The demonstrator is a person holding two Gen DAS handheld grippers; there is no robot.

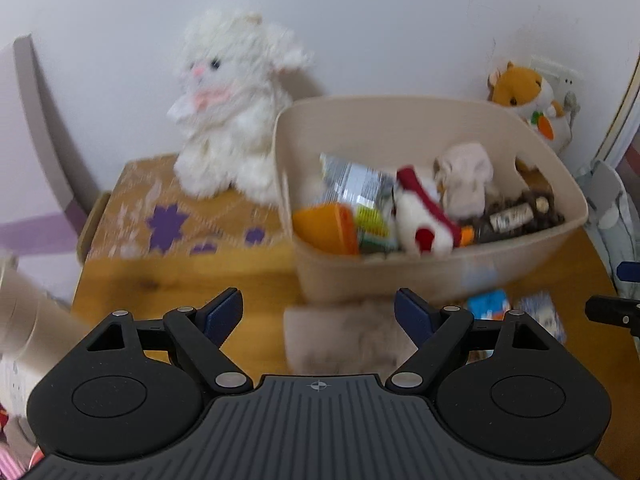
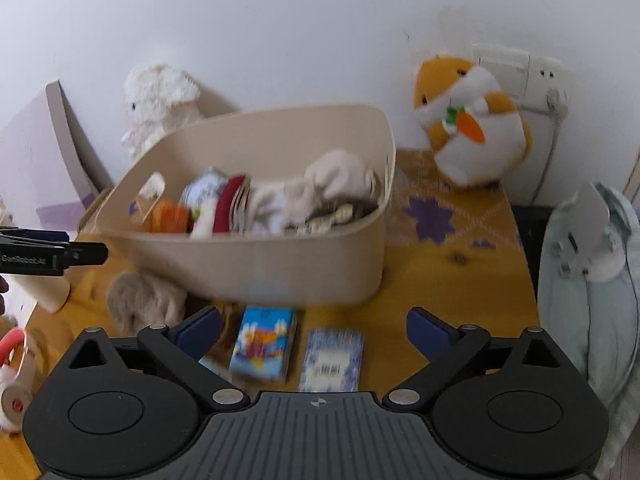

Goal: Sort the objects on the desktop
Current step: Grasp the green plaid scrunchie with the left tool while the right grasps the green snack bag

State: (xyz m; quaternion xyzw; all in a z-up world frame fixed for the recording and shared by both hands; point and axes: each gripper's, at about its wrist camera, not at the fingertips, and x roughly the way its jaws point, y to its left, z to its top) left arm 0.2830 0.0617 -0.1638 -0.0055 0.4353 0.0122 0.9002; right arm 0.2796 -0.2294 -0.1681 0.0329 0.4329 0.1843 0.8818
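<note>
A beige bin (image 1: 400, 276) (image 2: 280, 268) stands on the wooden table and holds several things: an orange cup (image 1: 328, 228), packets, a red and white plush (image 1: 420, 220) and a pale cloth (image 1: 466, 184). My left gripper (image 1: 318, 306) is open and empty, hovering above a fluffy beige cloth (image 1: 344, 340) (image 2: 140, 304) in front of the bin. My right gripper (image 2: 316, 322) is open wide with nothing in it. Beneath it on the table lie a blue cartoon card box (image 2: 264, 344) and a blue and white packet (image 2: 332, 356).
A white plush rabbit (image 1: 232, 108) (image 2: 160, 100) sits behind the bin on the left, an orange hamster plush (image 2: 468, 120) on the right by a wall socket (image 2: 516, 72). A cardboard tube (image 1: 24, 320) stands left. A pale green bag (image 2: 592, 280) hangs past the table's right edge.
</note>
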